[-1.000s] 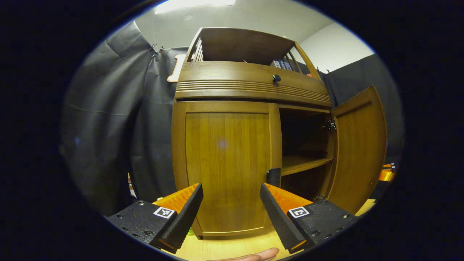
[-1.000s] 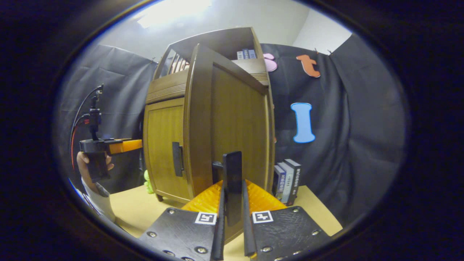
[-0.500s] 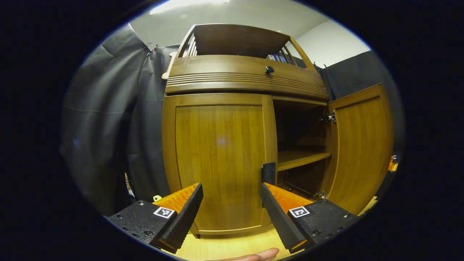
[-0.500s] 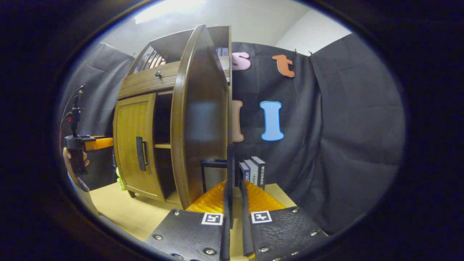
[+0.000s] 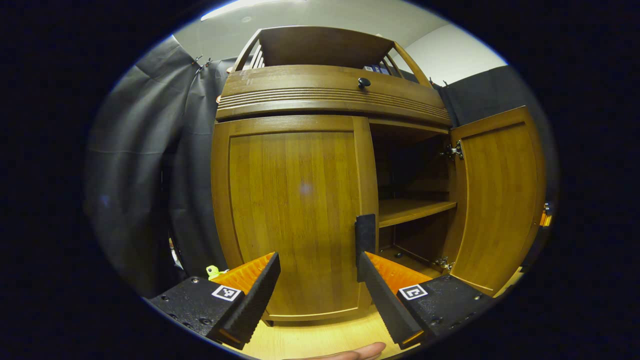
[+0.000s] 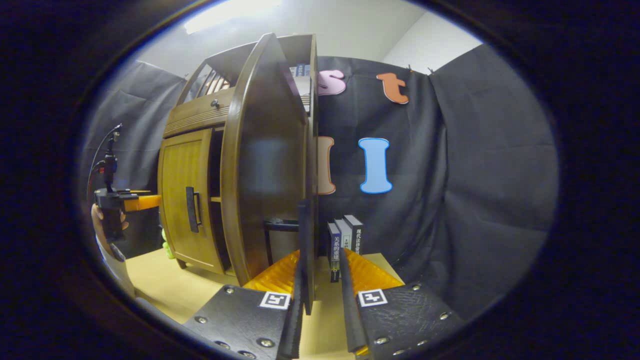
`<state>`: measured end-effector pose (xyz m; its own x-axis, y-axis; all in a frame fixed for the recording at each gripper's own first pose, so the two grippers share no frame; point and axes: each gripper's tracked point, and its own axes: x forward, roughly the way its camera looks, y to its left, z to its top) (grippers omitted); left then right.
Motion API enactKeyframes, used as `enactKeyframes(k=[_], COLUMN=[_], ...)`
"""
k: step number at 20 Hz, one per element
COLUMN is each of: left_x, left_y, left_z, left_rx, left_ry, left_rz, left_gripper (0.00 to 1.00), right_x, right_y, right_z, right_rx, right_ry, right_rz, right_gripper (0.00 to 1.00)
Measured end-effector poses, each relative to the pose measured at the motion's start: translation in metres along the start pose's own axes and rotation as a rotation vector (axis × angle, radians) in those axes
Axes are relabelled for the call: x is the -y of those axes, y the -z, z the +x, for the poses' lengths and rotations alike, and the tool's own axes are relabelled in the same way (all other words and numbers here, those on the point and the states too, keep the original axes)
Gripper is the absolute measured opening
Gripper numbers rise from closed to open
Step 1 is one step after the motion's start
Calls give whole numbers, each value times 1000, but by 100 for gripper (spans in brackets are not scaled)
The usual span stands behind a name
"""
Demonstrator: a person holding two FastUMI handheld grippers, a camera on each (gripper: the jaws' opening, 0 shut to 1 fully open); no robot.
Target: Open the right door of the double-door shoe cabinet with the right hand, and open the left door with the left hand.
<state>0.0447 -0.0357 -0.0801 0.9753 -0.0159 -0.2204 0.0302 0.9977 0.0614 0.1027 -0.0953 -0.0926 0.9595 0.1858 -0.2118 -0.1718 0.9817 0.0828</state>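
Observation:
The wooden shoe cabinet (image 5: pixel 330 90) fills the left gripper view. Its left door (image 5: pixel 295 200) is closed, with a dark handle (image 5: pixel 365 232) on its right edge. My left gripper (image 5: pixel 320 295) is open just in front of this door, the handle above its right finger. The right door (image 5: pixel 495 200) stands swung wide, showing shelves inside. In the right gripper view that door (image 6: pixel 265 165) is seen nearly edge-on. Its handle (image 6: pixel 305 250) stands between the fingers of my right gripper (image 6: pixel 321 270), which is open; the right finger is clear of it. The left gripper (image 6: pixel 135 202) shows farther off in a hand (image 6: pixel 107 225).
Three books (image 6: pixel 345 240) stand on the light wooden table (image 6: pixel 190 290) to the right of the cabinet, just beyond the right gripper. A small green toy (image 5: pixel 215 271) sits at the cabinet's left foot. A drawer with a dark knob (image 5: pixel 364 82) runs above the doors.
The right door swung further open, then the right gripper's fingers parted off its handle. The left gripper moved closer to the left door, still open.

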Motion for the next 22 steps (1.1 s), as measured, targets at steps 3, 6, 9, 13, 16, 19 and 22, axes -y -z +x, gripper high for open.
enactKeyframes(k=[3, 6, 9, 13, 16, 19, 22], left_x=[2, 6, 13, 22, 30, 39, 52], left_y=[1, 9, 15, 22, 29, 37, 49], left_z=[3, 9, 18, 29, 40, 57, 74], left_rx=[7, -10, -26, -35, -38, -35, -29], left_ry=[5, 10, 16, 24, 35, 37, 40], left_rz=[-11, -7, 2, 4, -11, -11, -7], left_gripper=[99, 98, 99, 99, 98, 99, 99], right_x=[10, 6, 12, 21, 33, 28, 9], right_y=[0, 0, -2, -3, -6, -14, -23], right_z=[1, -2, -5, -20, -38, -59, -77], right_rx=[3, -2, -9, -14, -14, -6, 23], right_ry=[10, 14, 27, 66, 132, 165, 173], right_rz=[10, -10, -53, -75, -140, -187, -197], right_gripper=[36, 47, 66, 77, 82, 77, 83])
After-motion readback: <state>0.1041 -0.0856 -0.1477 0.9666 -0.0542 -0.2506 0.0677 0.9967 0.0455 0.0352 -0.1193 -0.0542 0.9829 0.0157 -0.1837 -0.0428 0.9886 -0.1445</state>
